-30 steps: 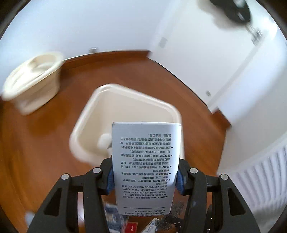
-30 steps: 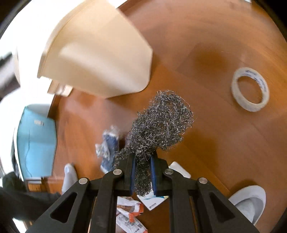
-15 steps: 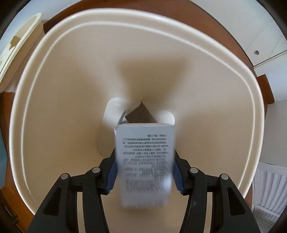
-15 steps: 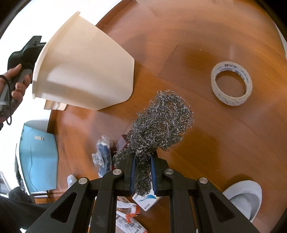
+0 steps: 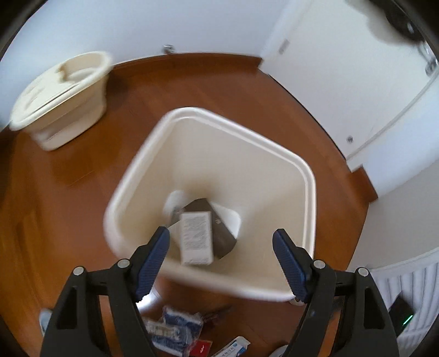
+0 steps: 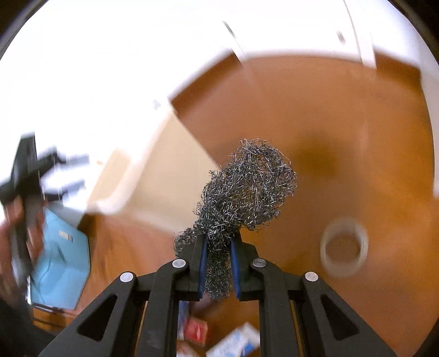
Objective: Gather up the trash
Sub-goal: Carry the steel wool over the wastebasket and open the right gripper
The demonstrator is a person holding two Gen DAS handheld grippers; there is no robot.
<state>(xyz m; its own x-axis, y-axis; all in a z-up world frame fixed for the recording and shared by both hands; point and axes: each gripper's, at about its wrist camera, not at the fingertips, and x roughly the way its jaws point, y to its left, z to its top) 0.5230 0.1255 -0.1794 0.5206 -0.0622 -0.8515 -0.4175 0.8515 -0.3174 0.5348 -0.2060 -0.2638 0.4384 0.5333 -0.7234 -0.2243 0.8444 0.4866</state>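
Trash box [image 5: 196, 238] lies inside the cream bin [image 5: 307, 203], seemingly atop a dark packet. Above the bin, left tongs [image 5: 221, 245] gape apart; right tongs [image 6: 218, 263] beside it clamp steel wool [image 6: 247, 189].

Looks like a room in a home. Wooden floor [image 5: 82, 170] underfoot, warm brown, meeting plain white walls [image 5: 137, 24] at a wooden skirting board [image 5: 192, 56]. White door [image 5: 343, 82] in the corner, white radiator [image 5: 406, 282] off to the right. Cream bin [image 5: 274, 170] standing on the boards, second cream tub [image 5: 63, 93] near the wall. Household litter [image 5: 175, 332] scattered on the floor, tape roll [image 6: 344, 251] too.
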